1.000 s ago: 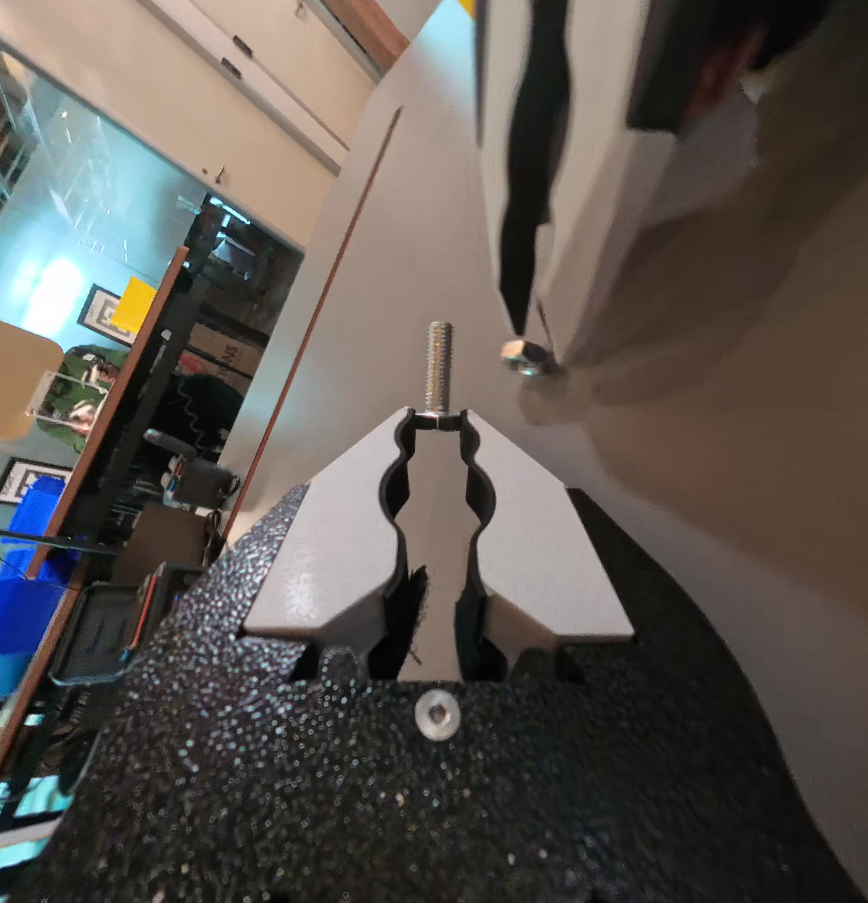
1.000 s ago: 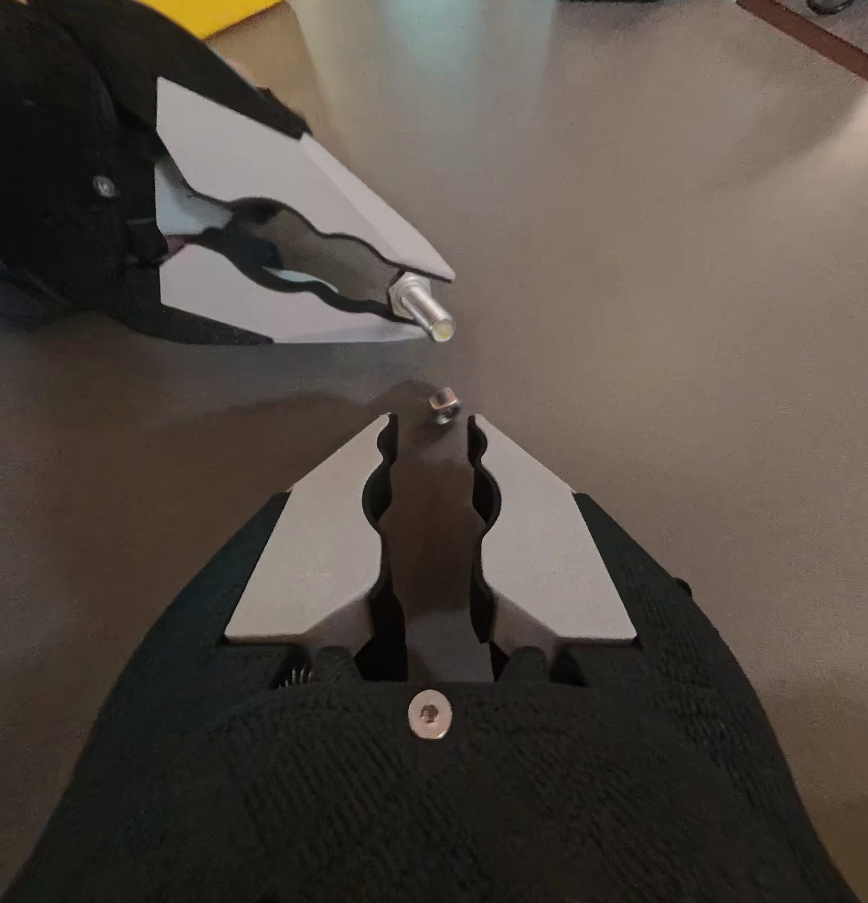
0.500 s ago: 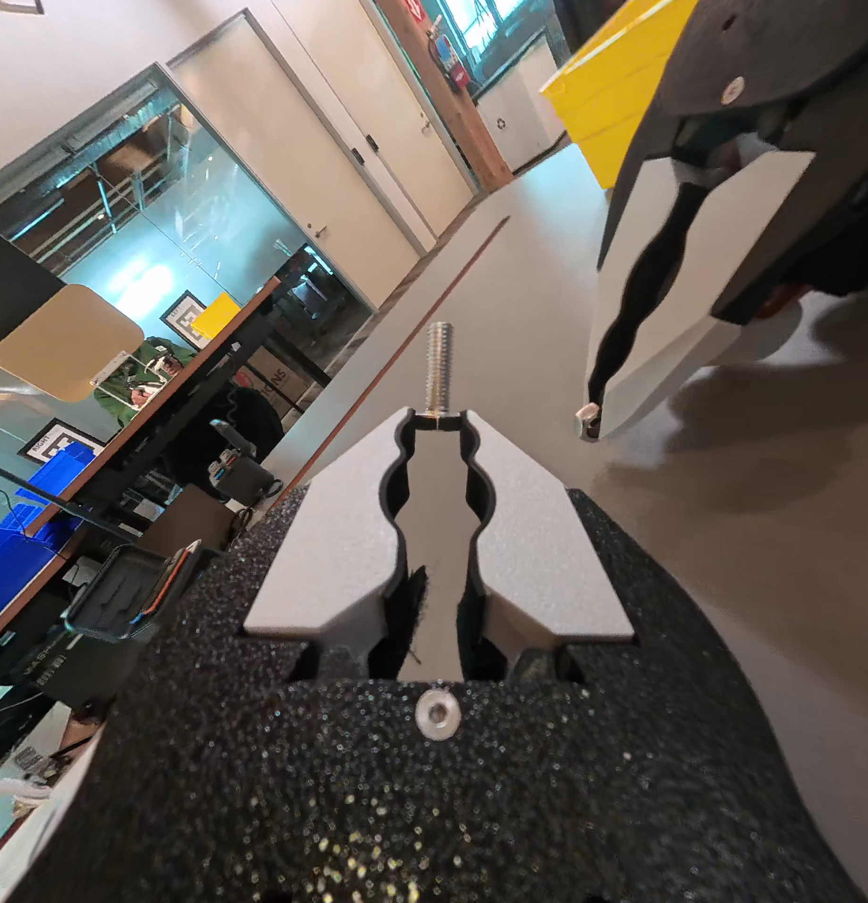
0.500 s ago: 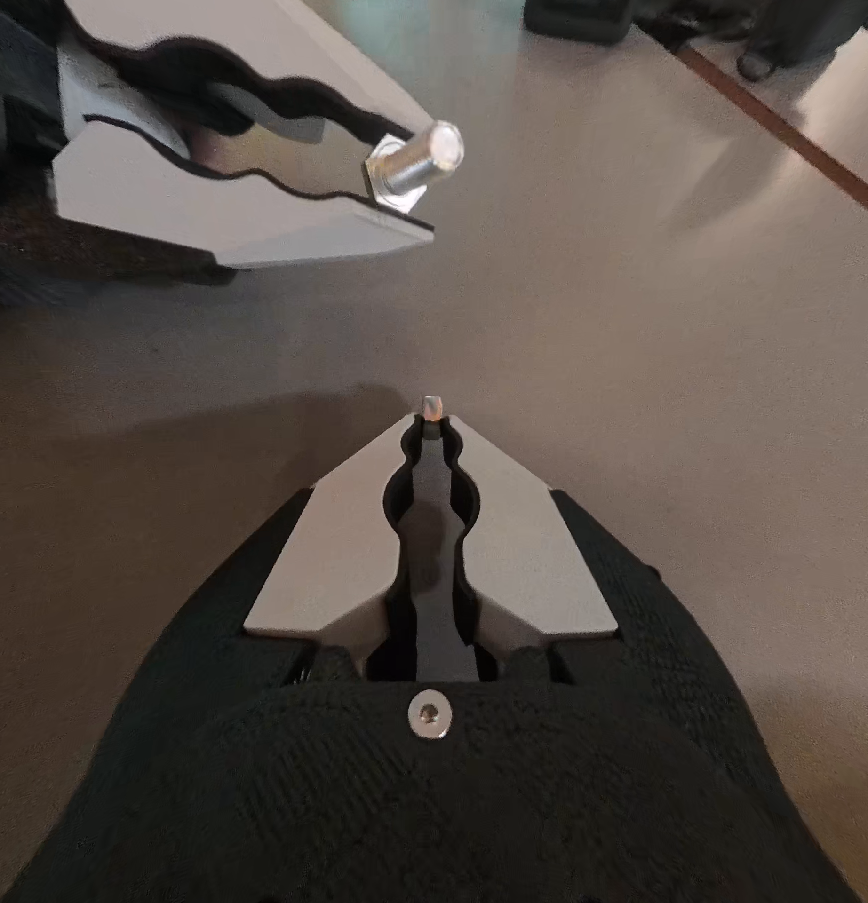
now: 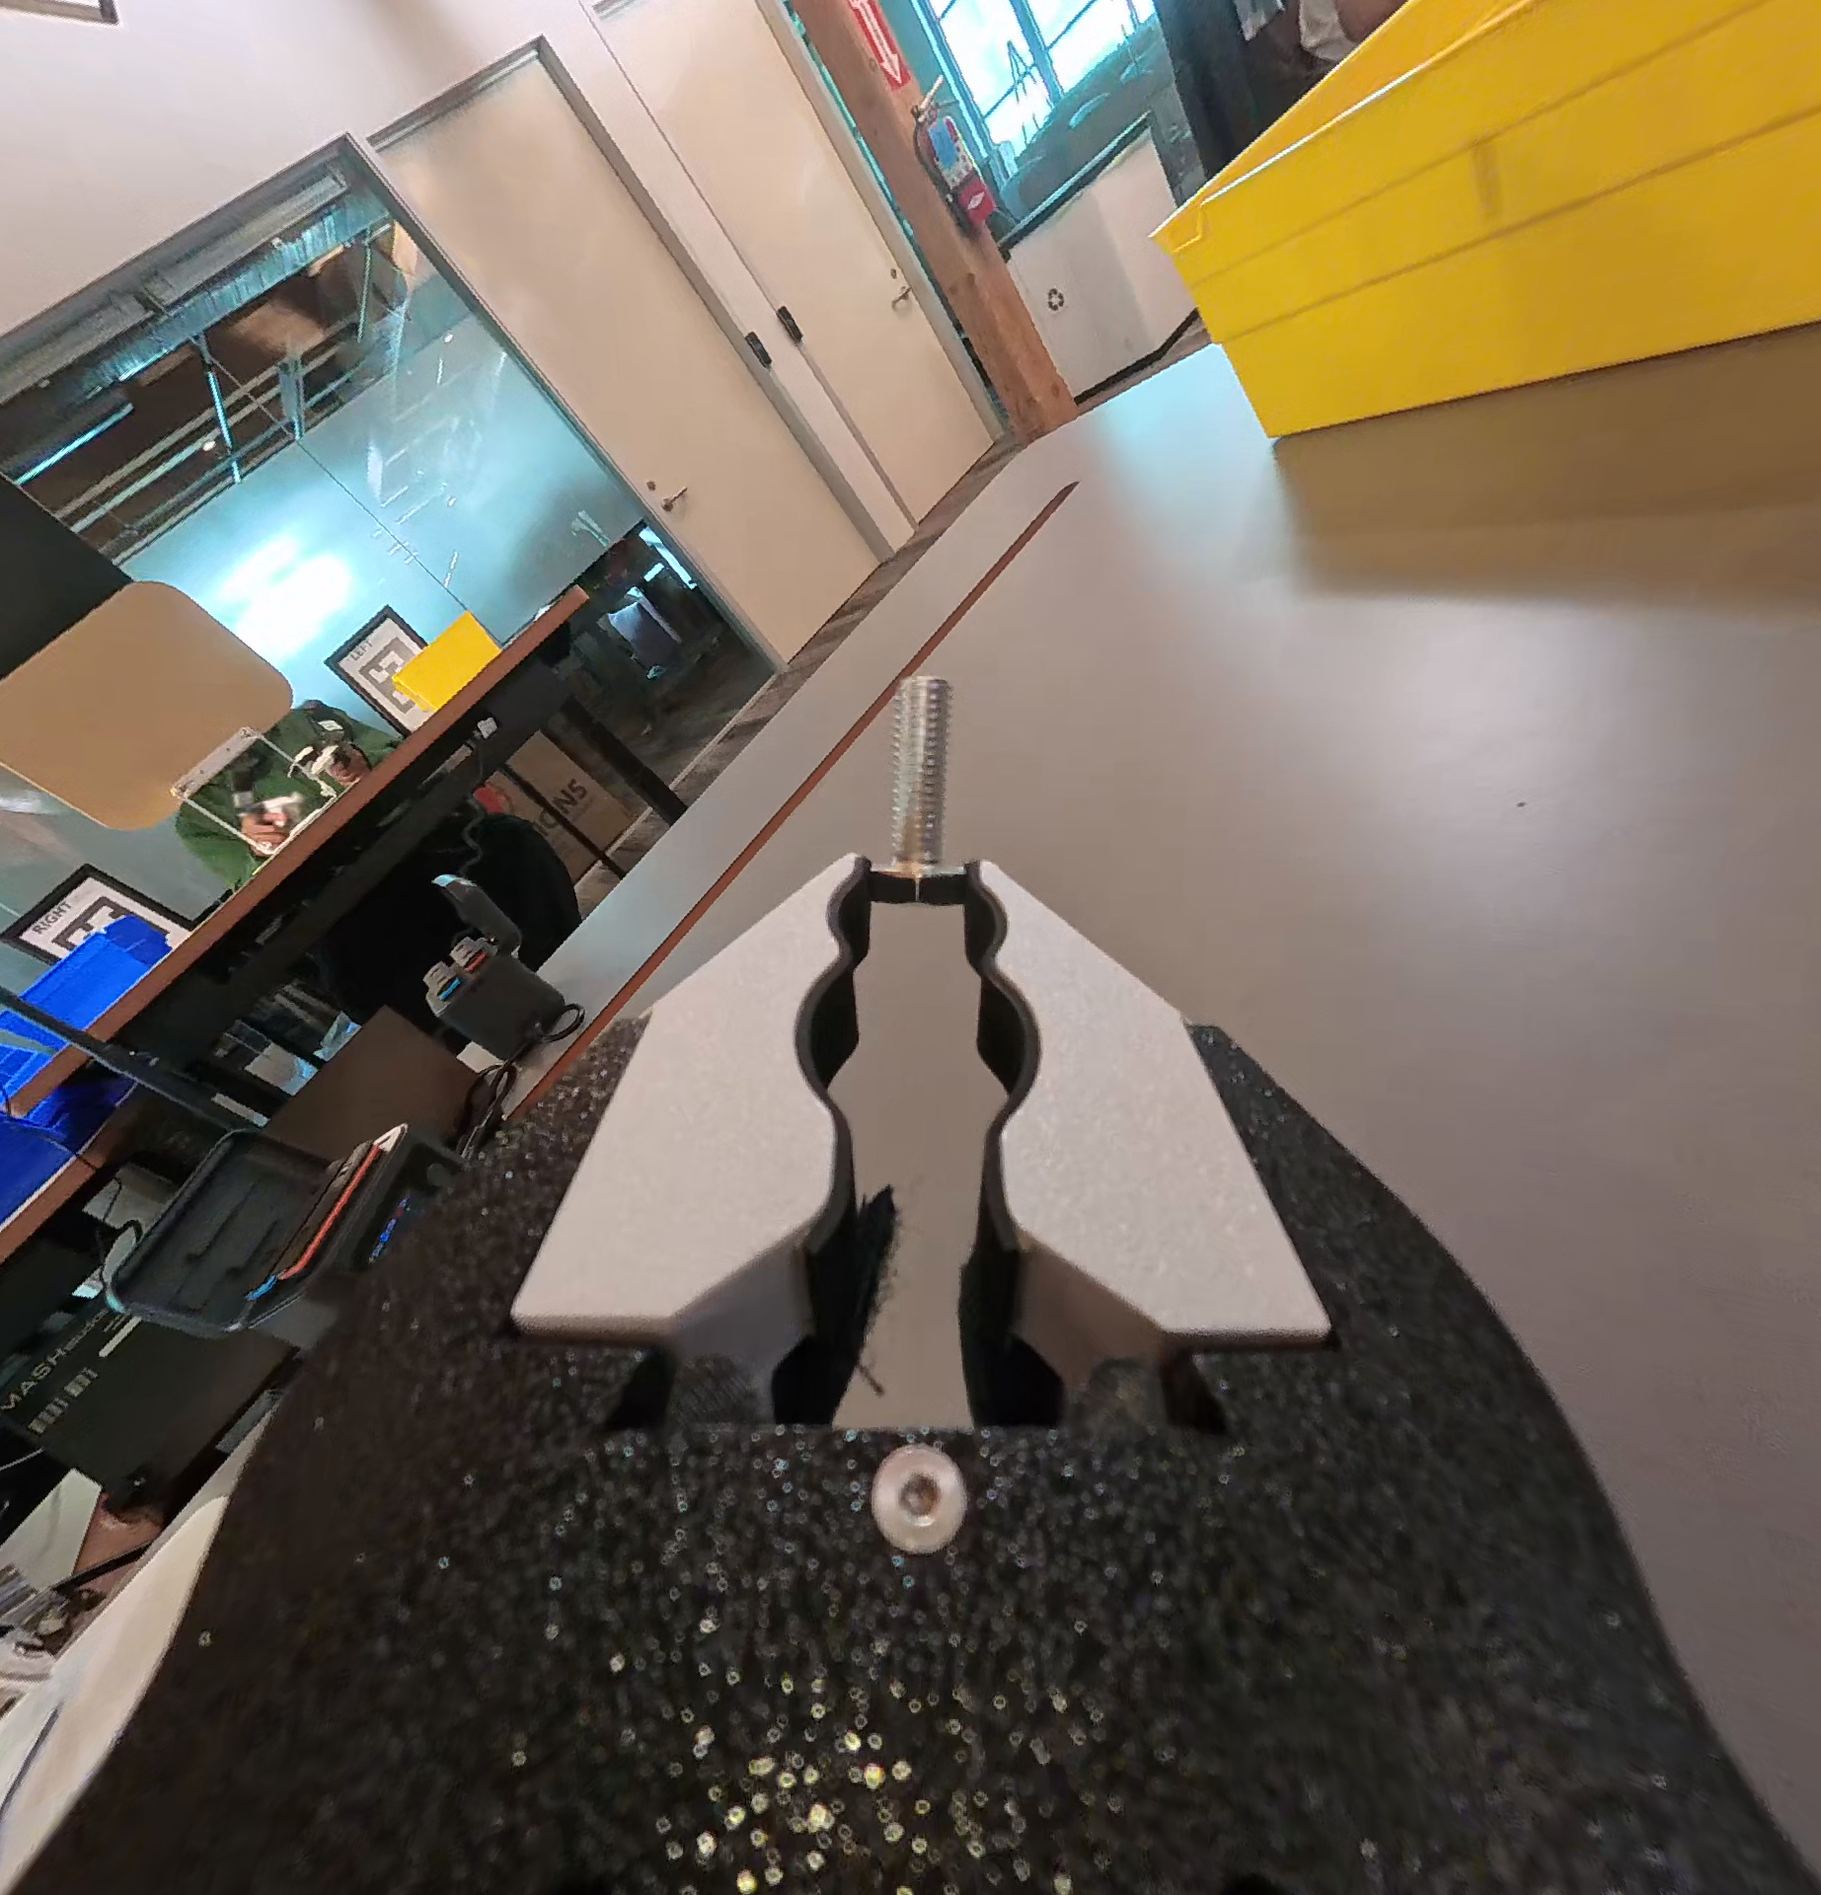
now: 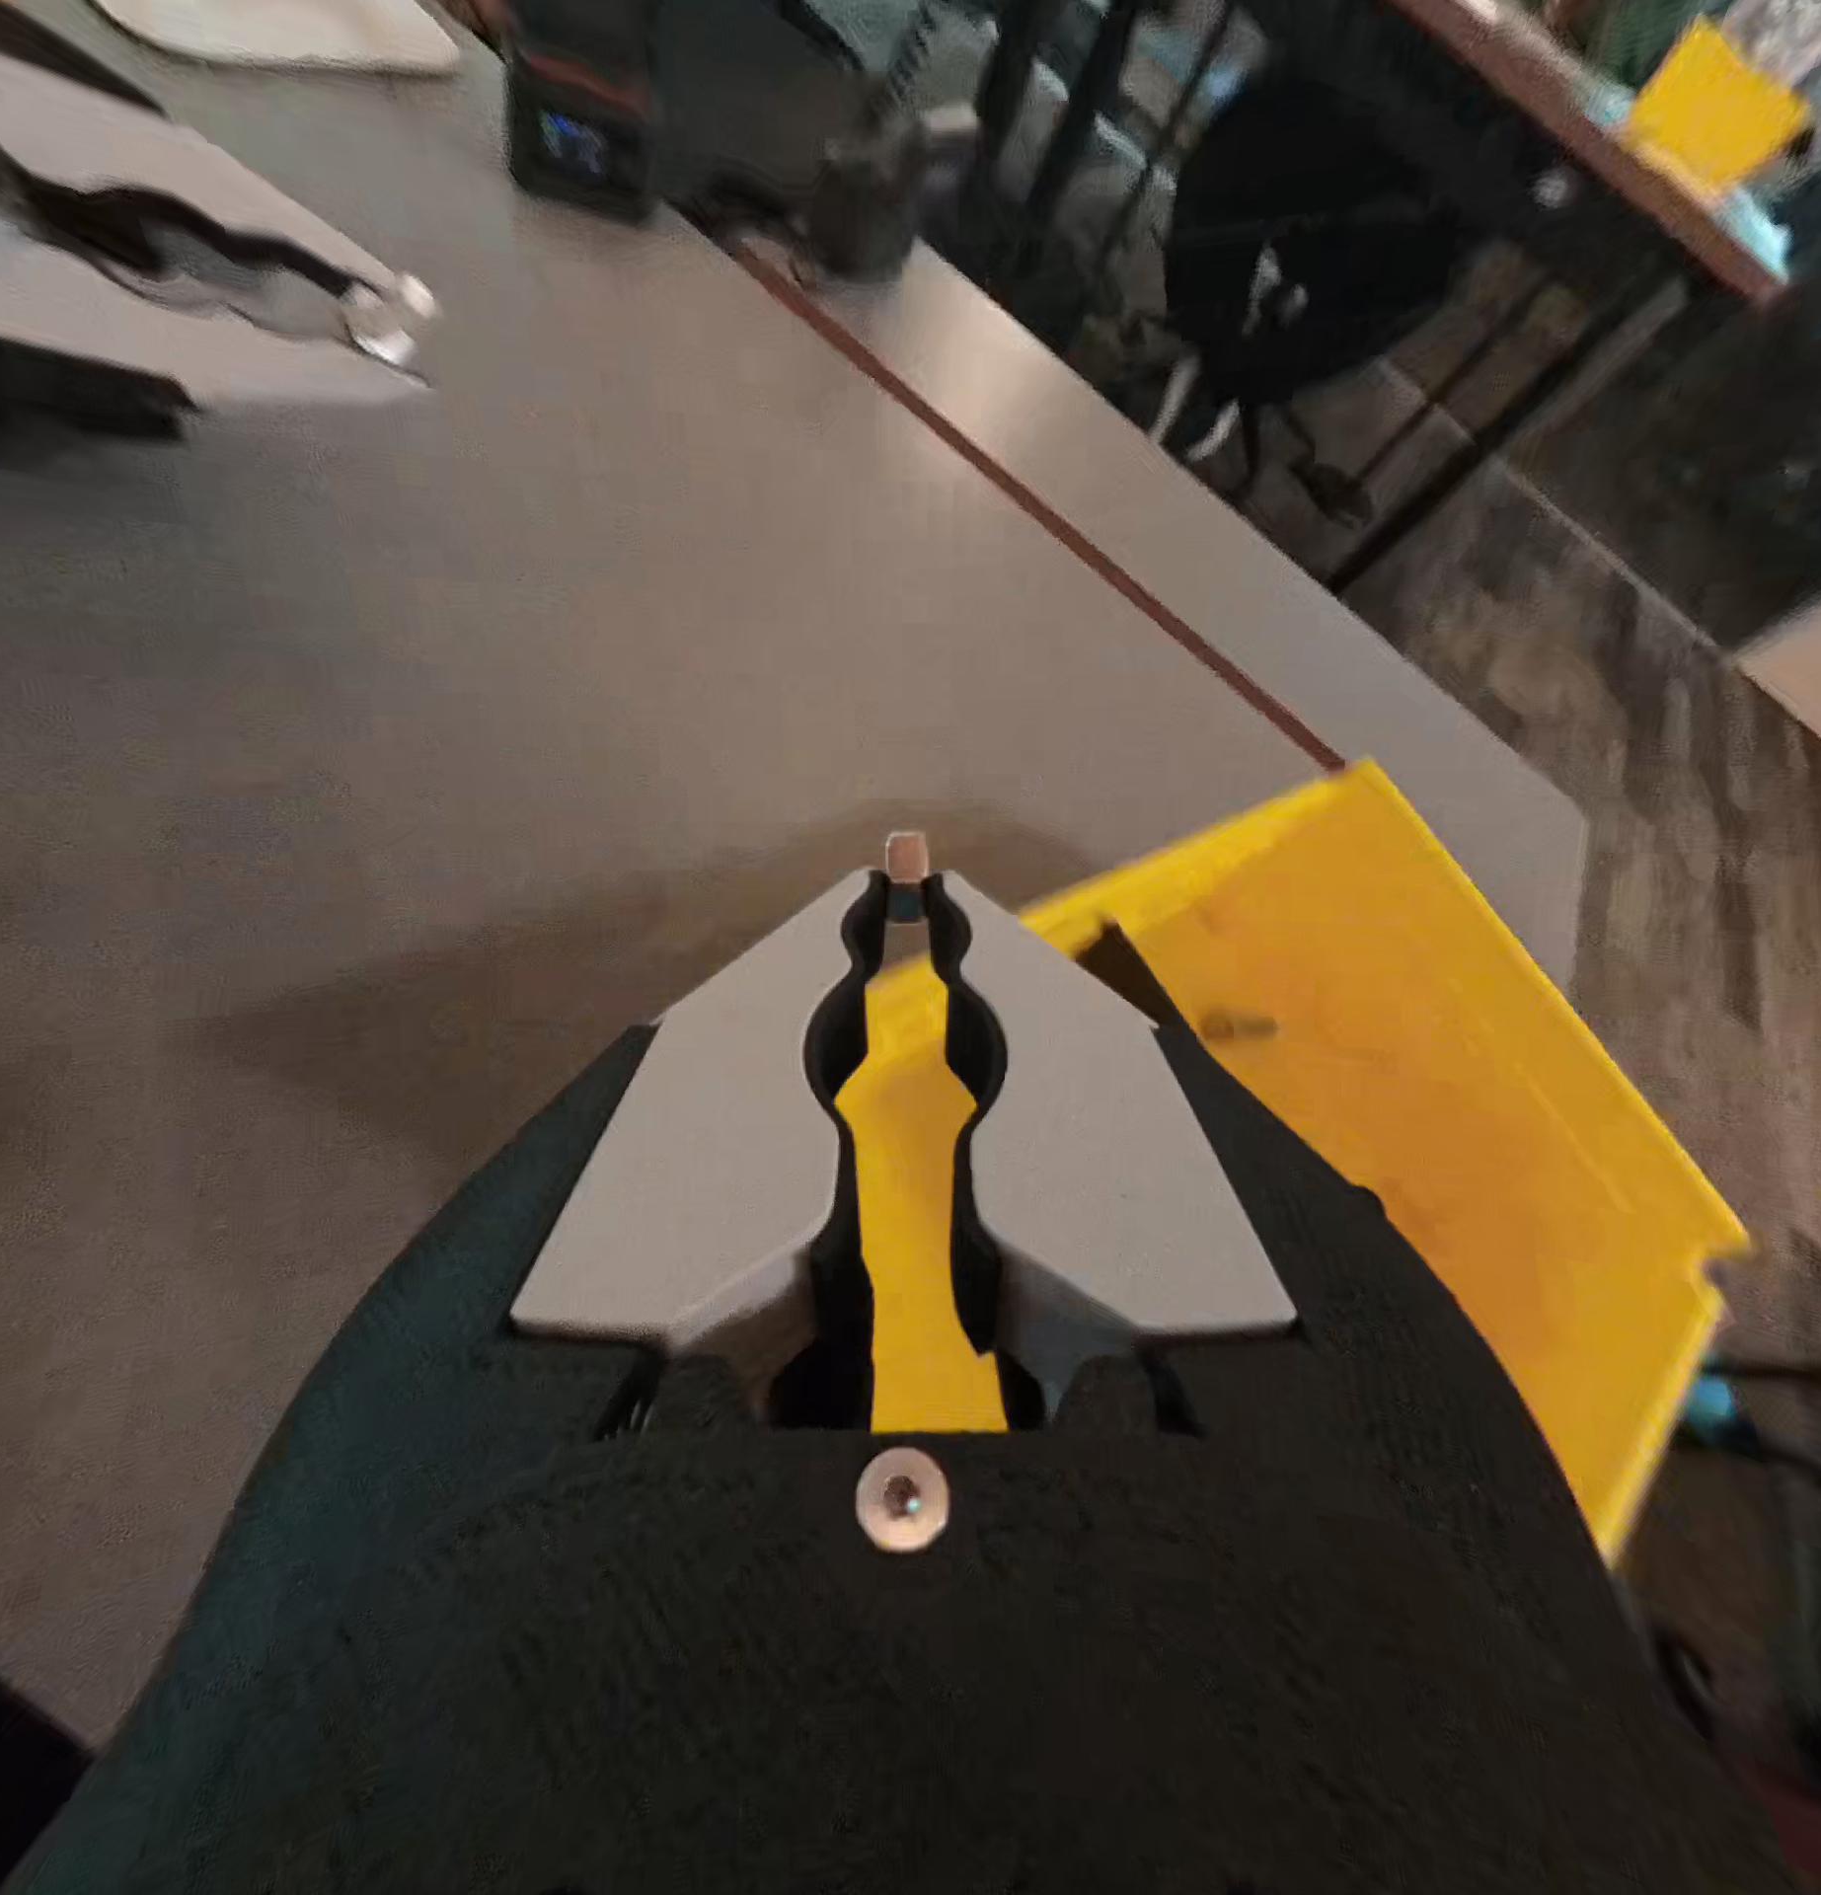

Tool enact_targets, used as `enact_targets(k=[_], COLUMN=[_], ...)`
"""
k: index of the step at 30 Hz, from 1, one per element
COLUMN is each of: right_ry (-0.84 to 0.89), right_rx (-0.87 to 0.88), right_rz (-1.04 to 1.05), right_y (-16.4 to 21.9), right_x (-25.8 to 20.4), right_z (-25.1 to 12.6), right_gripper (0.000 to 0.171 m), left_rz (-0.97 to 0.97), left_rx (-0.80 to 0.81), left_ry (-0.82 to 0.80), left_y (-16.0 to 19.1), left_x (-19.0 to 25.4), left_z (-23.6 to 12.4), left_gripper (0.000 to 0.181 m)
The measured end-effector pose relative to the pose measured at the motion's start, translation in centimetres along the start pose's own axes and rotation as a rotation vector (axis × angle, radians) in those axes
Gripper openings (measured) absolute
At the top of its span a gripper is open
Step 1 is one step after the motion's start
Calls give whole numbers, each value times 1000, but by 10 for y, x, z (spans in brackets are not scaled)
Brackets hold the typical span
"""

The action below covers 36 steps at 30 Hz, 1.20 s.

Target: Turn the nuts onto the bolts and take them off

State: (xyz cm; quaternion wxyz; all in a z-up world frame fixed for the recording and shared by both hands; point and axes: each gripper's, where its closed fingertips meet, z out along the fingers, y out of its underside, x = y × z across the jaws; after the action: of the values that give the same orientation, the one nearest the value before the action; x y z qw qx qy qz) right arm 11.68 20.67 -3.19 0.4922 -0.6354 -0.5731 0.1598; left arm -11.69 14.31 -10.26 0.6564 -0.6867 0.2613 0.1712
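Note:
My left gripper [image 5: 918, 890] is shut on the head of a silver bolt [image 5: 918, 781], whose threaded shank points forward above the grey table [image 5: 1398, 923]. My right gripper [image 6: 906, 884] is shut on a small silver nut [image 6: 906, 857], held edge-on at the fingertips and raised above the table. In the right wrist view the left gripper [image 6: 378, 328] with its bolt [image 6: 398, 313] shows blurred at the upper left, well apart from the nut. The right gripper is out of the left wrist view.
A yellow bin [image 5: 1531, 205] stands on the table at the back right of the left wrist view; in the right wrist view it [image 6: 1398, 1128] lies under and right of my right gripper, with a small bolt [image 6: 1234, 1025] inside. The table edge [image 6: 1039, 513] runs diagonally; desks and gear lie beyond. There is about 25 cm between the tips of the two grippers.
My right gripper closed on the nut on the table, lifted it and swung right over the yellow bin. It left the left wrist view. The left gripper tilted with the bolt still held.

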Motion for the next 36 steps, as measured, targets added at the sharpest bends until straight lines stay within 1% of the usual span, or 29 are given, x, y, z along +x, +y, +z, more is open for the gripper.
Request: enact_targets(k=[3,5,7,12,17,19,20,22,24,25,27,29,31,33,34,36], right_ry=[40,35,30,-42,-65,-66,-68,-62,26,88,158,108,-21,-143,-166,-130], right_rx=[-219,-349,-456,-638,-830,-859,-844,-805,-767,-720,-544,-292,-56,87,130,216], right_rz=[83,98,82,-36,-166,-196,-185,-138,-119,-123,-154,-211,-255,-278,-286,-317], right_y=[65,101,128,163,197,202,200,192,176,160,113,55,5,-23,-29,-41], right_x=[35,47,55,55,52,52,50,50,63,69,63,27,-31,-84,-101,-118], right_z=[-30,-37,-36,-20,-10,-10,-8,-7,-13,-17,-18,-11,-1,10,17,32], right_gripper=[6,7,7,7,7,7,10,27,36,37,36,29,26,27,28,28], left_rz=[5,11,18,33,46,72,83,99,104,105,112,128,153,159,144,66], left_rx=[1,2,2,-1,25,30,31,34,47,58,83,104,123,155,192,284], left_ry=[10,18,26,46,90,108,118,131,143,151,169,186,204,232,267,346], left_y=[-1,-1,-2,-2,-11,-14,-14,-15,-18,-19,-24,-27,-31,-37,-43,-60], left_x=[2,4,7,12,26,33,37,41,44,45,49,54,60,67,72,83], left_z=[0,1,1,1,1,1,1,2,1,1,-1,-2,-3,-6,-10,-20], left_gripper=[16,16,16,16,16,16,16,16,16,16,16,16,16,16,16,16])
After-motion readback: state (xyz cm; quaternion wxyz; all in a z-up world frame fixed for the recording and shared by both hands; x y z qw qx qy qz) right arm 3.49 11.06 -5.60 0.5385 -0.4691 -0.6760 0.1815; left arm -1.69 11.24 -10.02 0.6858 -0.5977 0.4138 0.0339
